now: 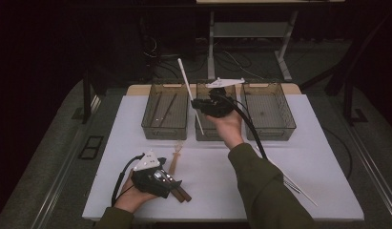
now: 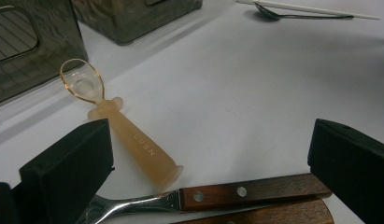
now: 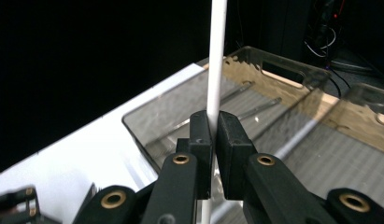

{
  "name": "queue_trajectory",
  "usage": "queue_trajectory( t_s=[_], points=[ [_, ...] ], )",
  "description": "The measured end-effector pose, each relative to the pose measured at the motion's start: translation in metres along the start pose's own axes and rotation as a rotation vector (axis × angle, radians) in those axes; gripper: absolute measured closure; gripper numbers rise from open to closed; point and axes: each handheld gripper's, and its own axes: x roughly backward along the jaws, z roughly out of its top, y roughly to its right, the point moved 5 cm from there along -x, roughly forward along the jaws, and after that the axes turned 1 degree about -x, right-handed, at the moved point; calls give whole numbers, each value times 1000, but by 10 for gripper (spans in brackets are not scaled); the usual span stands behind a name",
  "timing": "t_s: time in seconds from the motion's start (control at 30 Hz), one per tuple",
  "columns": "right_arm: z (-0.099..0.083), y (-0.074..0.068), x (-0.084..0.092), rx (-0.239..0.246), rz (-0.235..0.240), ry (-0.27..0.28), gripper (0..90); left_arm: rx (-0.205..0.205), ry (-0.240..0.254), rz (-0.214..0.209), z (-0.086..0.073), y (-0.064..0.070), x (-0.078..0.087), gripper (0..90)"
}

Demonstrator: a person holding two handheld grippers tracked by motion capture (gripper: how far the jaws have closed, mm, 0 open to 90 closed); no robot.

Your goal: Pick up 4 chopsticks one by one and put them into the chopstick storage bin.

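1. High view: the right gripper (image 1: 197, 106) is raised over the row of three clear bins, clamped on a long white stick (image 1: 190, 93) that leans steeply, its lower end dipping at the front of the middle bin (image 1: 202, 134); judging by this, the step in hand is sorting the stick into a bin, so lay it down along the bin's length rather than drop it end first; the left bin (image 1: 147, 125) already holds thin utensils, and the right bin (image 1: 288, 125) looks nearly bare.

2. High view again: the left gripper (image 1: 177, 187) rests low at the near edge of the white table (image 1: 298, 143), over two wooden handles (image 1: 182, 194); best to leave it parked until the stick is down, so the two arms do not cross.

3. Left gripper view: its jaws stand wide apart with nothing between the pads; a clear amber spoon (image 2: 116, 122) lies just ahead and a wood-handled knife (image 2: 217, 195) lies across below; a likely next pick, taken at mid-handle.

4. Right gripper view: the jaws are pressed together on the white stick (image 3: 216, 60), gripped well off its middle, I judge; tilt the wrist slowly, since the long free end could catch the bin's rim (image 3: 278, 65); release only once the stick lies inside.
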Motion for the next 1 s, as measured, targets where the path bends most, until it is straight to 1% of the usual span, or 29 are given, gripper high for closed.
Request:
queue_trajectory(
  t_s=[0.23,0.37,0.43,0.53,0.63,0.67,0.73,0.87,0.93,1.0],
  points=[
    [19,-7,-25,9,-4,-5,852,-4,1,-3,1,1,0,0],
    [28,-9,-40,3,-10,-4,852,-3,6,-8,1,1,0,0],
    [31,-10,-47,4,-12,-2,852,-6,5,-9,1,1,0,0],
    [32,-10,-59,-11,-15,-6,852,-8,9,-12,1,2,0,0],
    [29,-10,-71,-10,-25,-21,852,-7,9,-12,1,2,0,0],
    [27,-10,-75,-13,-32,-28,852,-8,10,-12,1,2,0,0],
    [21,-8,-82,-23,-33,-41,852,-5,12,-16,2,2,0,0],
    [9,-7,-95,-9,-53,-74,852,-9,10,-17,2,3,0,0],
    [4,-8,-100,-15,-57,-81,852,-10,11,-16,2,3,0,0],
    [-2,-9,-104,-8,-68,-98,852,-8,13,-16,3,3,0,0]
  ],
)
